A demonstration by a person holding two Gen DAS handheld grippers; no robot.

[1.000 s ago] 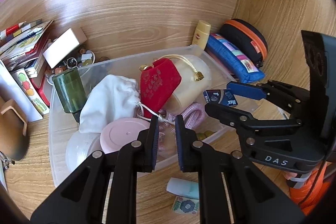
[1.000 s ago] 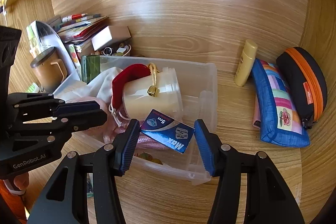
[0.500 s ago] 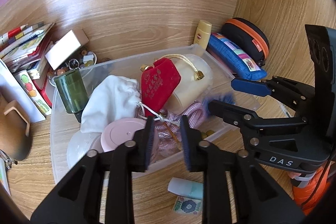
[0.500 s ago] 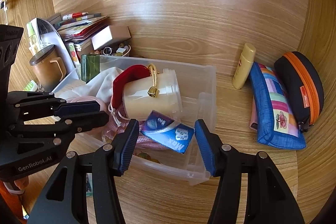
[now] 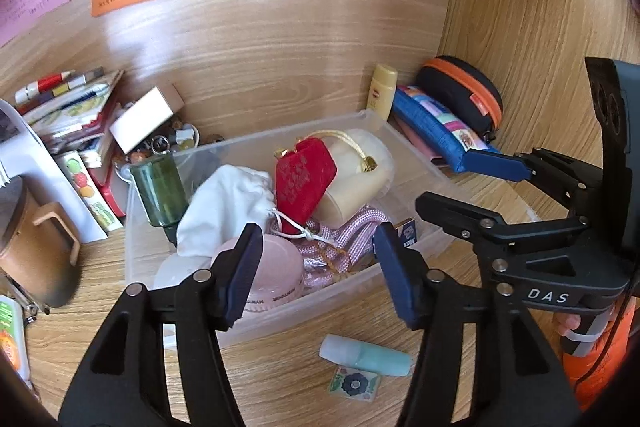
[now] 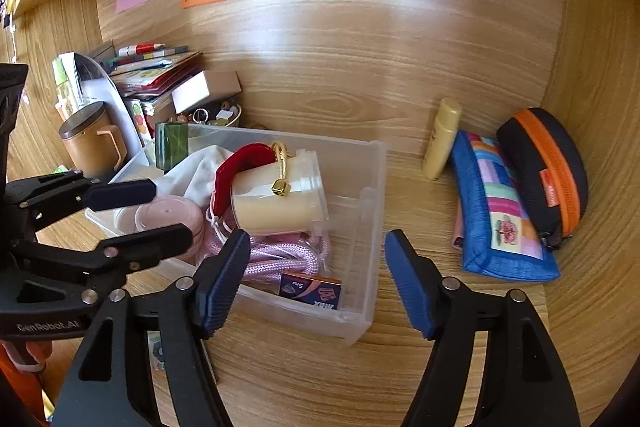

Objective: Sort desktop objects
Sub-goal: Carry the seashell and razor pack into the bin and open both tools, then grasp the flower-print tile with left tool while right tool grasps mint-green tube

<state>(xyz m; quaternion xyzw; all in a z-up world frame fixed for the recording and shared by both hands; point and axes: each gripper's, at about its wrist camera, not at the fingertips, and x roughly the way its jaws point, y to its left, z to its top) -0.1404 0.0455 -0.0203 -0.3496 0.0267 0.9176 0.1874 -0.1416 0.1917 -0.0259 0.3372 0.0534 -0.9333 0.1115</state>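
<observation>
A clear plastic bin (image 6: 360, 187) (image 5: 400, 135) stands on the wooden desk. In it lie a small blue Max box (image 6: 310, 291) (image 5: 407, 235), a pink rope (image 6: 280, 259), a cream cup (image 6: 276, 203), a red pouch (image 5: 304, 179), a white cloth bag (image 5: 228, 203), a pink round case (image 5: 272, 275) and a green glass (image 5: 160, 187). My right gripper (image 6: 316, 279) is open and empty above the bin's near right corner. My left gripper (image 5: 316, 267) is open and empty above the bin's front edge.
A yellow tube (image 6: 442, 139), a blue patchwork pouch (image 6: 500, 215) and a black-orange case (image 6: 548, 167) lie right of the bin. A mint tube (image 5: 364, 351) and a small card (image 5: 354, 383) lie in front. Books, a white box (image 5: 144, 115) and a brown mug (image 6: 90, 143) crowd the left.
My right gripper opened wide and the blue Max box dropped from it into the bin. My left gripper went from shut to open. Both grippers drew back and up.
</observation>
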